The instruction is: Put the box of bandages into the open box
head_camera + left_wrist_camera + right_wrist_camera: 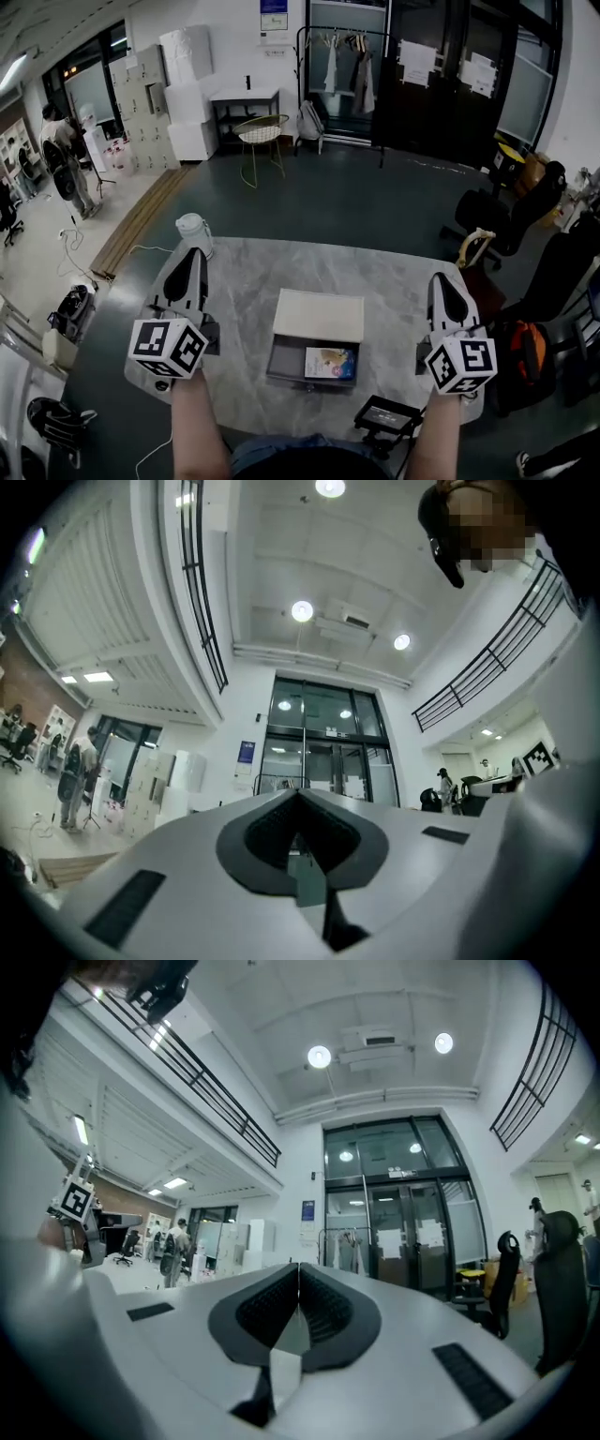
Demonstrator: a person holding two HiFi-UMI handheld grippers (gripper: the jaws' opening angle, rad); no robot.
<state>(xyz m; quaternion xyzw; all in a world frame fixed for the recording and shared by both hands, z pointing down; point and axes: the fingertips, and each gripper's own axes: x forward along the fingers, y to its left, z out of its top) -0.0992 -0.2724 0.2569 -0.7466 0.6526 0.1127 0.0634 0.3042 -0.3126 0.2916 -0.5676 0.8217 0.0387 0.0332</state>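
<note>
While forearms reach forward flanking open box | left gripper fingers closed, empty | right gripper likewise

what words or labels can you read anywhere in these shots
No text can be read.
Blue wall sign: too small.
Sheets on the glass doors: blurred.
Box of bandages in the open box: print too small.
Marker cube: square pattern only, no letters.
</note>
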